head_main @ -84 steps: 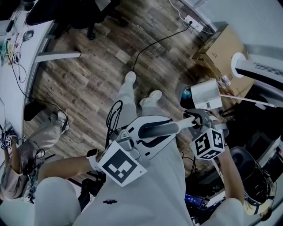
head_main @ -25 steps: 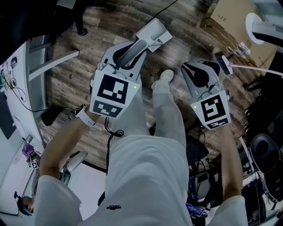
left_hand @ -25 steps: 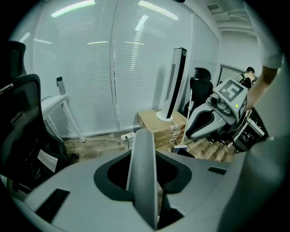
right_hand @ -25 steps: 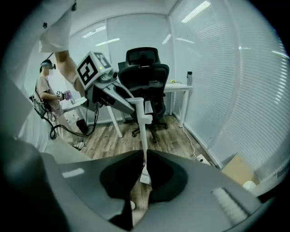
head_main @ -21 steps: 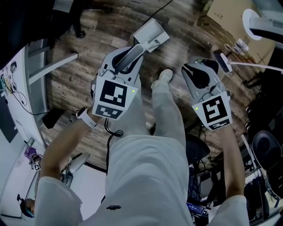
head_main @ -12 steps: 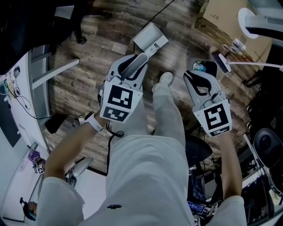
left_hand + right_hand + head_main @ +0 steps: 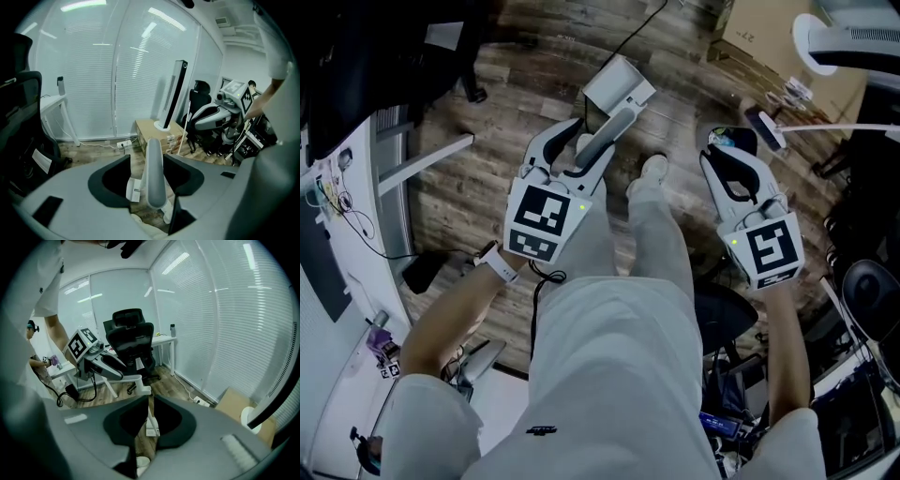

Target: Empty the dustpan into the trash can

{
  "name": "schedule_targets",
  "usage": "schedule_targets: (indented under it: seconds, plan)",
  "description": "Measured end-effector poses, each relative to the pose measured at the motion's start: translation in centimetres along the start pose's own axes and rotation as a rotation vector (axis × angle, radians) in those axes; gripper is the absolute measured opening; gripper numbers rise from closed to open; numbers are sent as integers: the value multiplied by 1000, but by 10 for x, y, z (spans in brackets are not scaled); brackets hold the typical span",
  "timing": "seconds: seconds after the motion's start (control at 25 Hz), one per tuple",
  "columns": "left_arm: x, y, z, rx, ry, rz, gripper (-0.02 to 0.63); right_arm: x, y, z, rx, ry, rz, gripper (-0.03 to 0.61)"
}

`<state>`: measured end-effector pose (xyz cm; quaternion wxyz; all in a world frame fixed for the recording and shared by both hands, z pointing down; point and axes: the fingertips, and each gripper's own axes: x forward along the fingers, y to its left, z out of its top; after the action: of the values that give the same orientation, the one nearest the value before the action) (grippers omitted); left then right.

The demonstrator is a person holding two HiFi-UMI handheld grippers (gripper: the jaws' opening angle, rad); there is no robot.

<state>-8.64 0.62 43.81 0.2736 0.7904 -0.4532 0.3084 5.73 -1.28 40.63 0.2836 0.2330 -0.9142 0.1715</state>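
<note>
The white dustpan (image 7: 619,84) stands on the wooden floor ahead of my feet, its grey handle (image 7: 606,141) leaning back toward me. My left gripper (image 7: 574,155) straddles that handle; its jaws have just been opening. In the left gripper view the handle (image 7: 154,173) shows a dark gap on each side, with the pan (image 7: 133,190) below. My right gripper (image 7: 733,167) is shut and empty; its jaws meet at a thin slit (image 7: 149,427). The dark trash can (image 7: 724,141) sits just beyond it, mostly hidden.
A brush (image 7: 764,124) with a long white handle lies right of the trash can. A cardboard box (image 7: 769,37) and a white fan base (image 7: 839,37) stand at the back right. A white desk (image 7: 337,216) and office chair (image 7: 394,47) fill the left.
The left gripper's jaws have spread off the dustpan handle and the gripper has drawn back a little. The right gripper has risen and shifted right, still shut. Earlier, both held the dustpan by the trash can.
</note>
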Motion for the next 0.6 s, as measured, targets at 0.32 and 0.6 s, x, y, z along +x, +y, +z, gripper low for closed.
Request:
schedule_targets:
  seconds: [0.32,0.6]
  plan:
    - [-55,3,41,-6,-118,-11,215,-25,5,29,57,-52,-112,34]
    - [-90,12,84,-92,-211,18,115,-47,15,75,73,-132,-176,34]
